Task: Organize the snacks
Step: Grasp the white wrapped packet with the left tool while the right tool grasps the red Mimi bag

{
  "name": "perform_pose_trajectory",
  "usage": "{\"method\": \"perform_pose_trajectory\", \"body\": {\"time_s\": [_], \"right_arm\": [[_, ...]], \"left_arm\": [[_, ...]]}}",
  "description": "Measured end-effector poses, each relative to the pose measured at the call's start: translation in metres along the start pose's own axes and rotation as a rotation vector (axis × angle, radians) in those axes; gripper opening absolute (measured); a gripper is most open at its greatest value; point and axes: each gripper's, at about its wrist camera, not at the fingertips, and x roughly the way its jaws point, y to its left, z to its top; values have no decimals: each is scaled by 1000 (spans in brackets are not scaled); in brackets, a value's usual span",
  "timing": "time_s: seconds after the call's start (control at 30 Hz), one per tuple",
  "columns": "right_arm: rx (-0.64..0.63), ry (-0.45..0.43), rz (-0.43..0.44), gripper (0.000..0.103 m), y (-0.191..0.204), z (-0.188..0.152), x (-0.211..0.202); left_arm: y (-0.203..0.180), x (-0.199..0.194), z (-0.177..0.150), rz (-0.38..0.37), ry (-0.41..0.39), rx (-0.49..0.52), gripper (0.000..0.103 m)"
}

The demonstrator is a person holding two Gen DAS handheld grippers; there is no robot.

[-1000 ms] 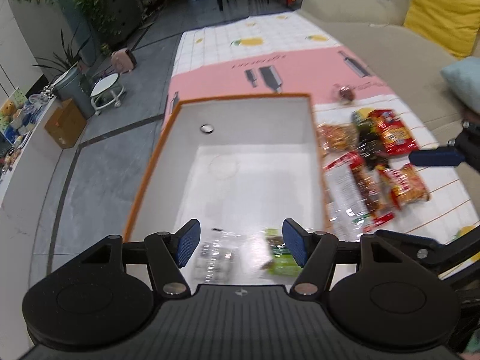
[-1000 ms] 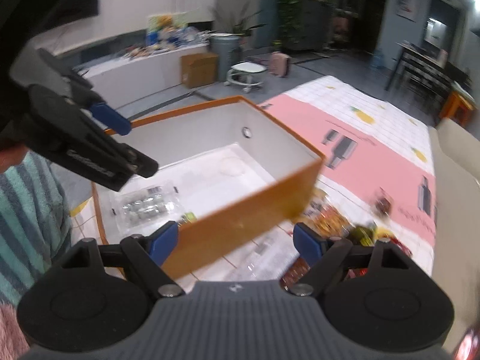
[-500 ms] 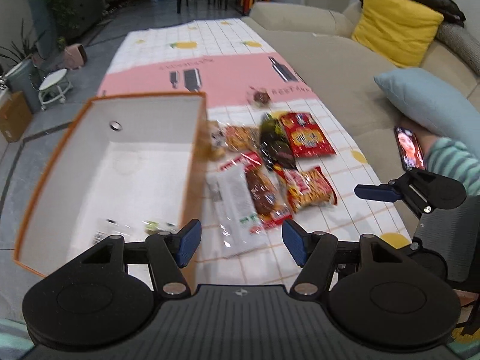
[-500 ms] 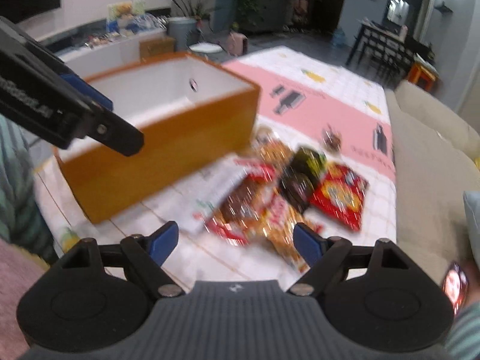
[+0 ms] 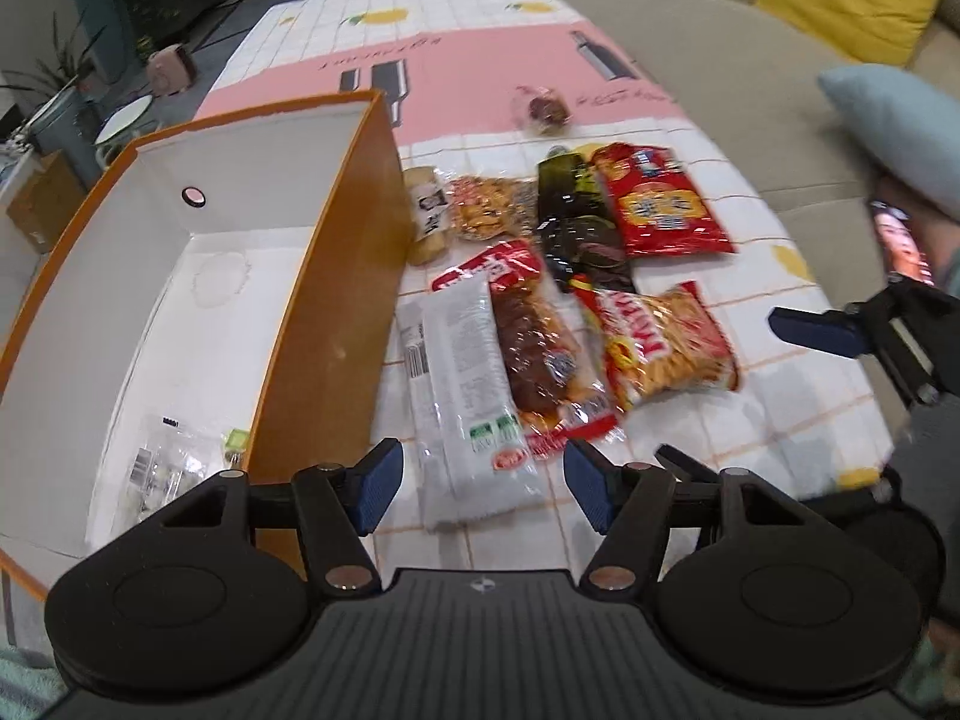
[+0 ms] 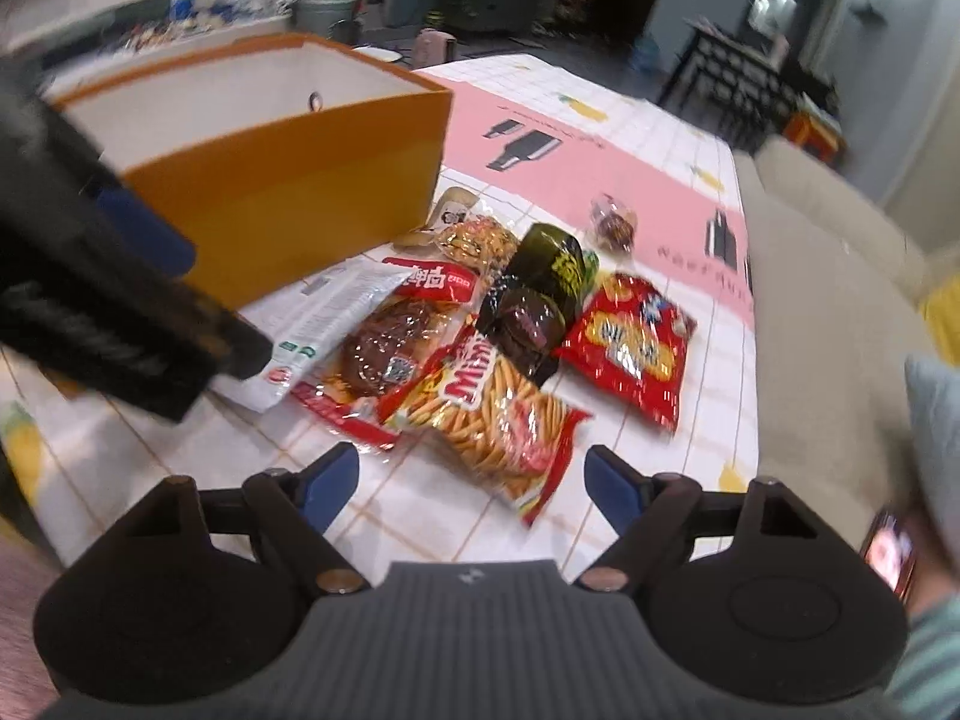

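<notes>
your left gripper (image 5: 479,483) hangs wide and empty over the near end of the white snack packet (image 5: 465,396), just right of the orange box (image 5: 336,300). your right gripper (image 6: 471,480) gapes empty above the noodle-stick bag (image 6: 504,420).

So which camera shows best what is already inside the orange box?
The left wrist view. It looks down into the orange box and shows a clear packet and a small green item on its white floor. The right wrist view shows only the box's outer wall and upper inner wall; the contents are hidden.
</notes>
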Motion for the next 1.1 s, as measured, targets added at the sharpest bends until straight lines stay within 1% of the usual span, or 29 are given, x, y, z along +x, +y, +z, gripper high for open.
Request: {"method": "perform_pose_trajectory", "body": {"time_s": [0.1, 0.2, 0.3, 0.4, 0.5, 0.57, 0.67, 0.73, 0.8, 0.83, 0.87, 0.97, 1.0, 1.03, 1.1], "right_arm": [[-37, 2, -12, 75, 1, 2, 12], [-75, 3, -19, 72, 3, 2, 21], [-112, 6, -36, 69, 5, 1, 31], [-91, 19, -28, 68, 3, 2, 39], [-91, 18, -25, 67, 5, 2, 43], [-108, 15, -32, 66, 8, 2, 46], [-129, 16, -54, 62, 12, 0, 50], [-126, 15, -66, 57, 12, 0, 51], [-124, 15, -81, 47, 11, -1, 51], [-122, 16, -90, 44, 10, -1, 51], [-119, 16, -98, 41, 10, -1, 50], [-89, 21, -101, 36, 6, 1, 49], [-78, 22, -97, 35, 5, 1, 49], [-65, 24, -90, 35, 4, 2, 47], [-53, 30, -83, 33, 4, 3, 45]], "left_arm": [[-1, 16, 6, 21, 14, -28, 73], [-4, 32, 10, 38, 29, -42, 73], [-10, 46, 10, 80, 31, -18, 73], [-14, 55, 8, 107, 30, 3, 72], [-16, 63, 7, 121, 32, 15, 71], [-17, 65, 5, 124, 19, 15, 71], [-17, 66, 5, 124, 2, 14, 70], [-15, 65, 5, 120, -10, 2, 62], [-11, 63, 4, 118, -15, -21, 43], [-10, 63, 4, 114, -14, -29, 39], [-8, 62, 4, 110, -16, -33, 38], [-5, 58, 2, 98, -22, -42, 32], [-5, 56, 1, 91, -23, -42, 21], [-5, 53, 0, 86, -29, -34, 14], [-9, 44, -3, 92, -45, 0, 11]]}}
